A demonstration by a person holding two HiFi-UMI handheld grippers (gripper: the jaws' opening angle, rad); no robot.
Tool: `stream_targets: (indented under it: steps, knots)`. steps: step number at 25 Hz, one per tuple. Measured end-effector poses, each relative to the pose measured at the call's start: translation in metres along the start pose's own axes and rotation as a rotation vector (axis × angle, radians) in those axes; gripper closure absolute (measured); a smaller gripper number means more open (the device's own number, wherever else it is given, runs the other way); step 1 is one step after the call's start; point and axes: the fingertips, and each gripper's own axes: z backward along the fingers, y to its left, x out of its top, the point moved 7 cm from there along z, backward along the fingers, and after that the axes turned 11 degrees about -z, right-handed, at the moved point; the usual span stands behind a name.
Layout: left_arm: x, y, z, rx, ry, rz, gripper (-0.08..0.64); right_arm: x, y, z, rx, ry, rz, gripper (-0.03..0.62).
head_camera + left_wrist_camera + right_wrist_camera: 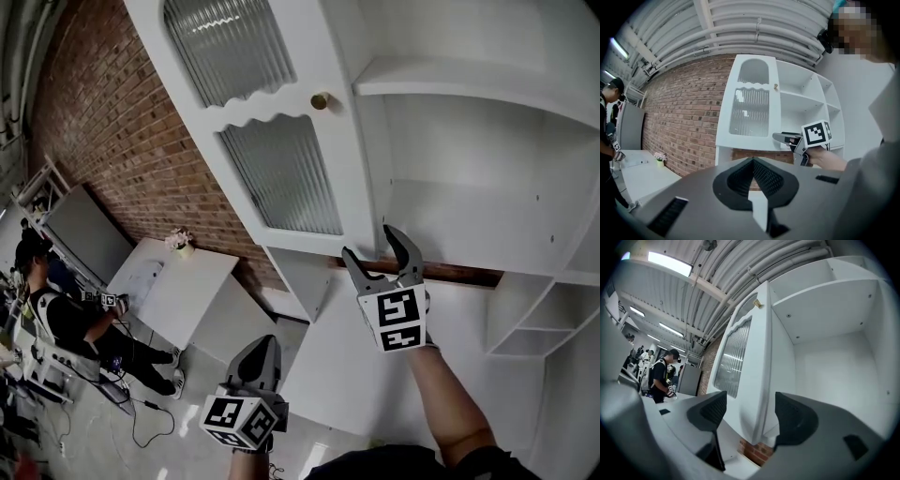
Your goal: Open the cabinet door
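Observation:
The white cabinet door [281, 169] with two ribbed glass panes and a brass knob [321, 100] stands swung out, and the empty shelves behind it show. My right gripper [370, 246] is open just below the door's lower free corner. In the right gripper view the door's edge [761, 366] lines up between the spread pads [715, 408], which do not touch it; the knob [758, 303] is high above. My left gripper [265, 342] hangs lower and to the left, shut and empty. In its own view the closed tips [752, 161] face the door [750, 108] from a distance.
A brick wall [112, 122] runs left of the cabinet. Below it stand a white table [173, 281] with a small flower pot [180, 242] and a grey cabinet [84, 230]. A person [66, 319] sits at the far left. Open side shelves [525, 319] are at the right.

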Motion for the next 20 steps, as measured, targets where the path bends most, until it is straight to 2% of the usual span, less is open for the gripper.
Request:
stream_targets:
  steps: [10,20]
  knots:
    - [-0.007,0.014,0.009,0.039,0.033,0.016,0.555,0.001,0.018,-0.009,-0.068,-0.007,0.026,0.266]
    - [-0.009,0.039,0.03,0.038,0.039,0.02,0.554,0.0,0.041,-0.016,-0.21,-0.042,-0.01,0.242]
